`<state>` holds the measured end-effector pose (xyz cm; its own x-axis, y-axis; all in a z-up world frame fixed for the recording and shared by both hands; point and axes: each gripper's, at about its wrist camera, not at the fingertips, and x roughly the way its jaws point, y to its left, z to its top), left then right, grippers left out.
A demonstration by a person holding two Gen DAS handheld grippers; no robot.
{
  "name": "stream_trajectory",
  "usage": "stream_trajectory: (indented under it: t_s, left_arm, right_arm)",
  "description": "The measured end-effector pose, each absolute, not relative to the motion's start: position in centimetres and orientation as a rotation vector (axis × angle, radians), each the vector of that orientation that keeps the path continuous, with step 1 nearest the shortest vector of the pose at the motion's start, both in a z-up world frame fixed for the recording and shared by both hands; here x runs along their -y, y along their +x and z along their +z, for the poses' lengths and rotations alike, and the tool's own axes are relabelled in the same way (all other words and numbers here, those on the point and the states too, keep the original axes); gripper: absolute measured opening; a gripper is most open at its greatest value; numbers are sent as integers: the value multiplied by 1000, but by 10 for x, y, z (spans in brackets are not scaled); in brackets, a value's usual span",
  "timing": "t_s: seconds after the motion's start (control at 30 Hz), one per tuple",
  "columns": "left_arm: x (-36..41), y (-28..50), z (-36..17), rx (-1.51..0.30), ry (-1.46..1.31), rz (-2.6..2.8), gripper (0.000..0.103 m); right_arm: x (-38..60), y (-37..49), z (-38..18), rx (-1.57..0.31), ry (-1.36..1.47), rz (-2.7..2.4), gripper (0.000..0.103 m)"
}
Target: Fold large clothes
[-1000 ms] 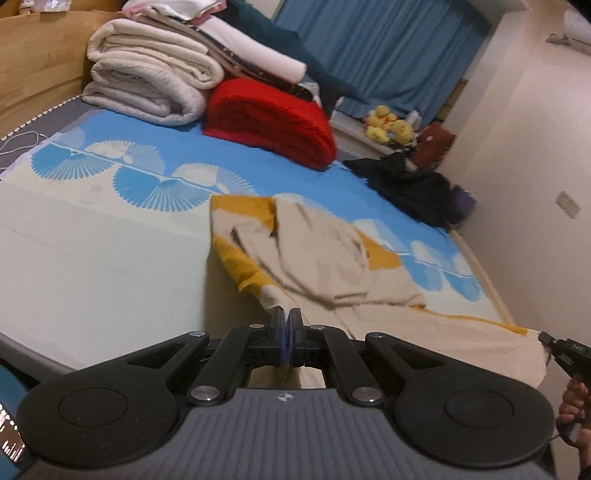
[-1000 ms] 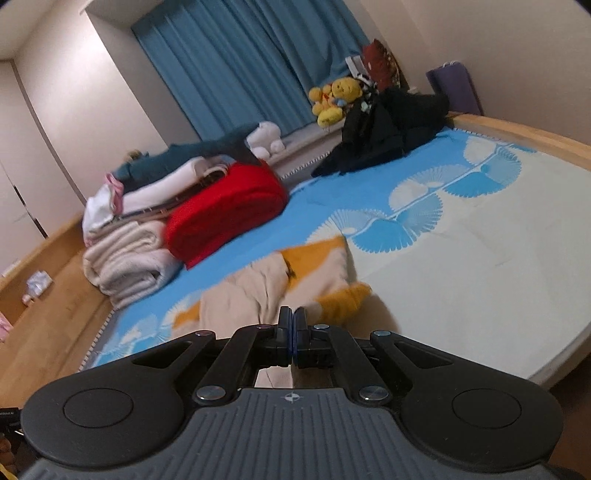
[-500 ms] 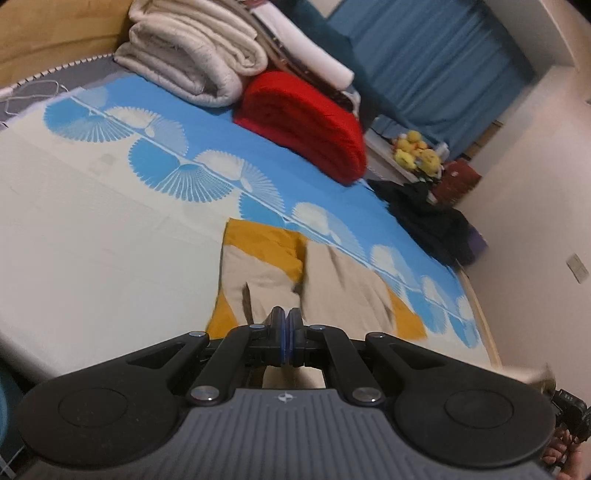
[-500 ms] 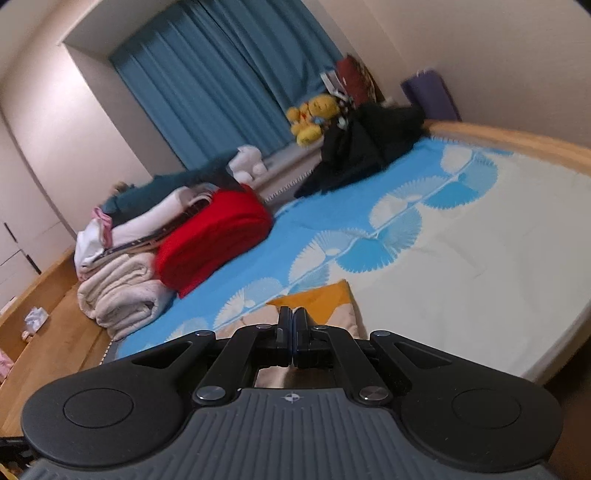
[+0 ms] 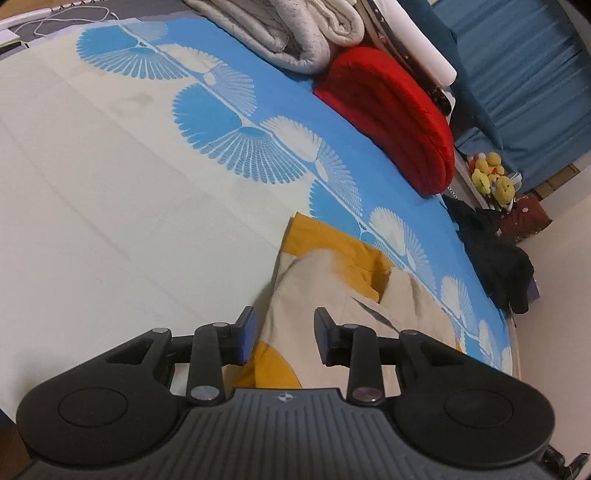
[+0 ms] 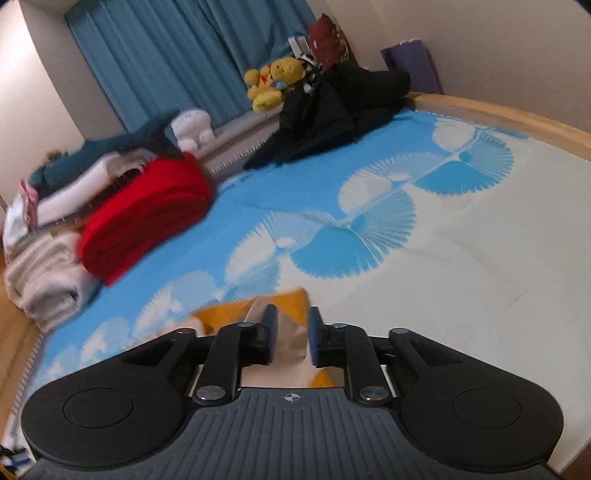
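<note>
A beige garment with mustard-yellow panels [image 5: 314, 273] lies folded over on the bed sheet [image 5: 110, 206]. My left gripper [image 5: 283, 325] hovers low over its near part. Its jaws are opening, and cloth lies under the gap without either pad pressing it. In the right wrist view the same garment [image 6: 221, 314] shows only as a mustard and beige edge just ahead of my right gripper [image 6: 291, 321]. That gripper's jaws are opening too, by a narrower gap, with a beige fold standing loose between them.
A red folded blanket [image 5: 399, 114] and pale rolled quilts [image 5: 288, 33] sit at the head of the bed. A heap of black clothes [image 6: 332, 114] and yellow plush toys [image 6: 273, 81] lie by the blue curtain [image 6: 166, 55]. A wooden bed frame [image 6: 517, 118] borders the sheet.
Both grippers came down toward the bed, carrying the garment's hem over onto itself. Both pairs of jaws went from shut to apart, and the cloth now rests on the bed.
</note>
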<state>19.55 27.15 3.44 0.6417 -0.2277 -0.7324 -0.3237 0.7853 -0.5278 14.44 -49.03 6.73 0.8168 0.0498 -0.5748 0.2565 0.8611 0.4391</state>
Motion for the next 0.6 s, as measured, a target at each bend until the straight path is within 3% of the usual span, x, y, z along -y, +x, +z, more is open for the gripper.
stream_trajectory:
  t_s: [0.23, 0.37, 0.47, 0.6]
  left_arm:
    - [-243, 206, 18, -960, -519, 43, 42]
    - [-227, 214, 7, -987, -467, 48, 45]
    - [-219, 226, 0, -1004, -448, 56, 54]
    - [-211, 243, -10, -1023, -441, 78, 60]
  right_arm:
    - [487, 157, 34, -753, 512, -91, 29]
    - [484, 163, 16, -819, 492, -85, 39]
    - [482, 166, 5, -858, 473, -84, 47]
    - [475, 180, -7, -910, 459, -64, 48]
